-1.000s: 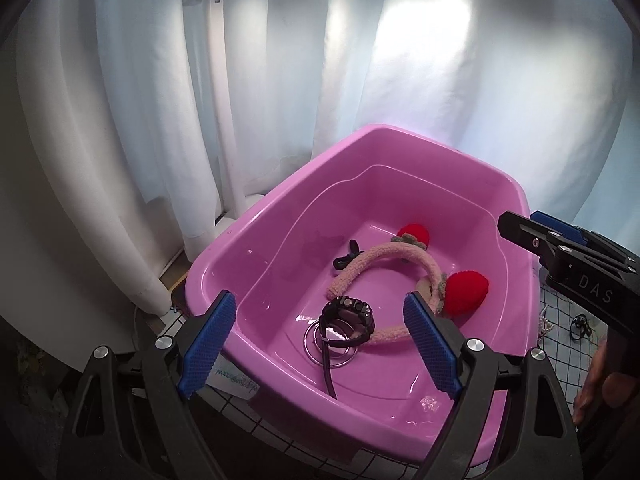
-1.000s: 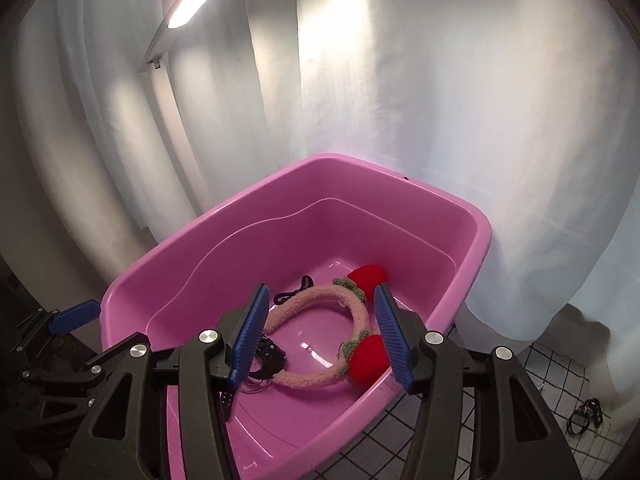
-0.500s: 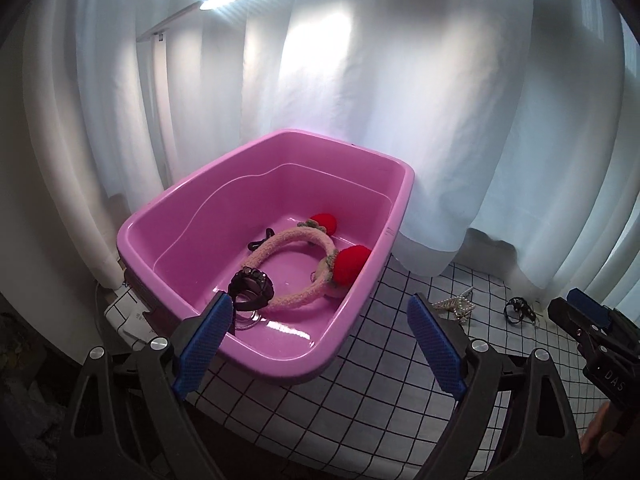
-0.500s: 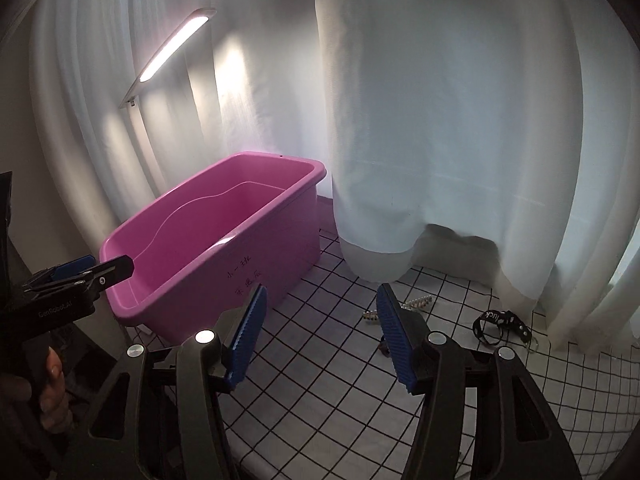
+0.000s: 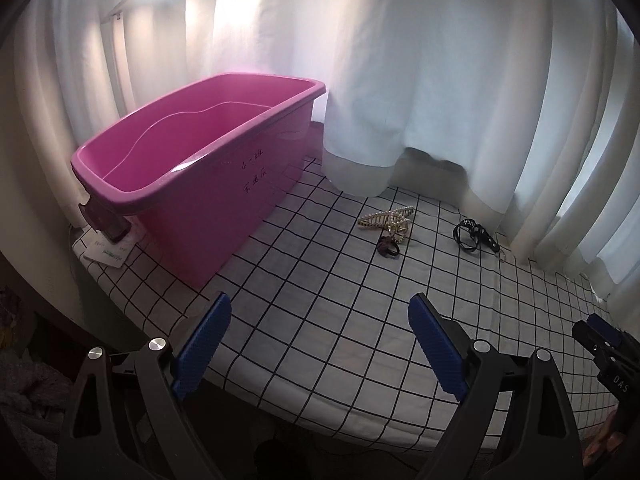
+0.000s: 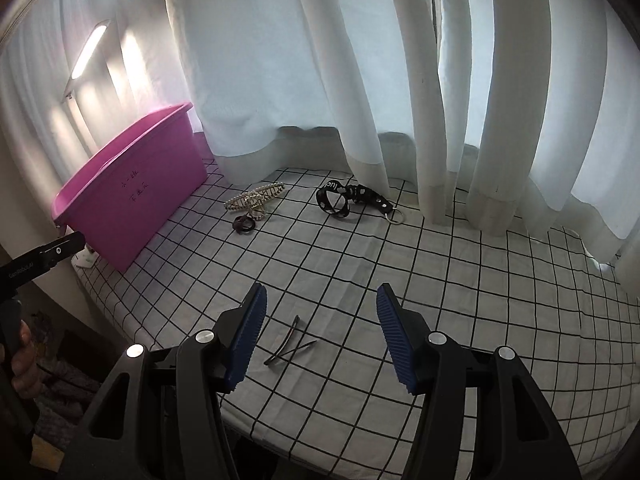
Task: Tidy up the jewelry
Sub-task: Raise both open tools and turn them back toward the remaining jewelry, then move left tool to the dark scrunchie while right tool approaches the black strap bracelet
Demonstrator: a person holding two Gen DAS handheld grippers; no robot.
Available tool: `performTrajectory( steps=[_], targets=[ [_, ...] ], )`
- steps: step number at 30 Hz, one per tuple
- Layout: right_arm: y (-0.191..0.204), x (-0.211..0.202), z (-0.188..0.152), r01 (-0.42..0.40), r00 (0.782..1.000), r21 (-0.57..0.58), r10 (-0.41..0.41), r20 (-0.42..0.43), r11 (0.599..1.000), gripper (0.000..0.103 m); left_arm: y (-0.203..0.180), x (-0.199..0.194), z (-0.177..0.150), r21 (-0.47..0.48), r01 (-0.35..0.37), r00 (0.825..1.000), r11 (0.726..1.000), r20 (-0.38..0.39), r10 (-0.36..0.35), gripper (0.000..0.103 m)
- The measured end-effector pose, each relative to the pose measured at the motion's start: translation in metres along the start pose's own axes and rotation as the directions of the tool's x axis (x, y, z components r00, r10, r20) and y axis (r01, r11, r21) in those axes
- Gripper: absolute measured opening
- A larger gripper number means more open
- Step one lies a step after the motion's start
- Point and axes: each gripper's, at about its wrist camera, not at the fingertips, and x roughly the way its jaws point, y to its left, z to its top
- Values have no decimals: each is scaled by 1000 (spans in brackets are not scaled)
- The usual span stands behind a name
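My left gripper [image 5: 318,344] and right gripper [image 6: 318,336] hover with fingers spread, holding nothing, over the checked surface [image 6: 460,280]; pearl clips [image 6: 254,200], a black strap [image 6: 346,200] and hairpins [image 6: 290,342] lie beside the pink tub [image 6: 132,196].

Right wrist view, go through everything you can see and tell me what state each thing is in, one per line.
left gripper: open, holding nothing.
right gripper: open, holding nothing.
pink bin: upright on the checked cloth, contents hidden.
pearl hair clip: lying on the cloth.
dark hair tie: lying on the cloth beside the clip.
black strap with ring: loosely coiled near the curtain.
thin hairpin: lying flat ahead of the right gripper.
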Motion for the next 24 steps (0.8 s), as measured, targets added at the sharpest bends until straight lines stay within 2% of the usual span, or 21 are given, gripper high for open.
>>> performTrajectory(
  steps=[6, 10, 17, 24],
  targets=[
    [-20, 13, -4, -7, 1000, 25, 7, -18, 1000, 55, -14, 19, -1, 2, -19, 999, 1000, -40, 19, 89],
    [-25, 30, 5, 3, 1000, 47, -2, -20, 999, 55, -19, 36, 9, 19, -15, 999, 1000, -37, 16, 89],
    [-30, 65, 26, 62, 998, 49, -61, -24, 997, 55, -28, 91, 25, 52, 31, 998, 998, -58, -28, 89],
    [-34, 103, 53, 47, 998, 41, -45, -36, 998, 55, -45, 138, 33, 58, 27, 994, 998, -108, -21, 89]
  ],
)
